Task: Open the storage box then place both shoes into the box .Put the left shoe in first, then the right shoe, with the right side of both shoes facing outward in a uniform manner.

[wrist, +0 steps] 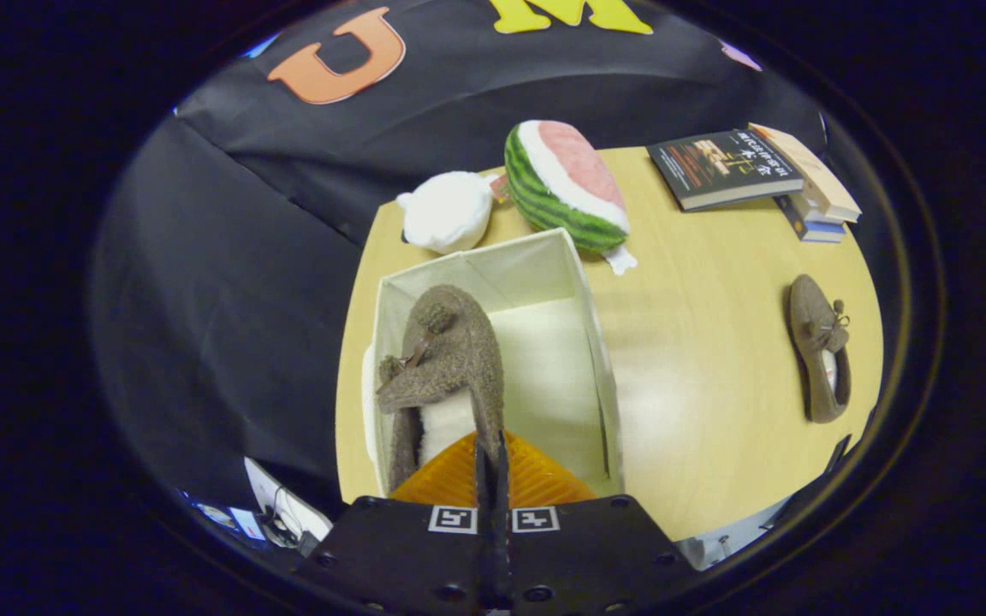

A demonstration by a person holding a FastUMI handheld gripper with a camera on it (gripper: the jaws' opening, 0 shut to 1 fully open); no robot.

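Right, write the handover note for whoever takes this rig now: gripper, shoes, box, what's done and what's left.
Gripper: fingers shut on the heel rim of the brown shoe, holding it over the open storage box.
Box: lid off, white inside, near the table's edge; the held shoe hangs toe-forward within its walls, not released.
Second shoe: lying on the table beyond the box's side wall, near the books.
Done: box opened, first shoe picked up.
Left: set this shoe down, fetch the second, match their facing.
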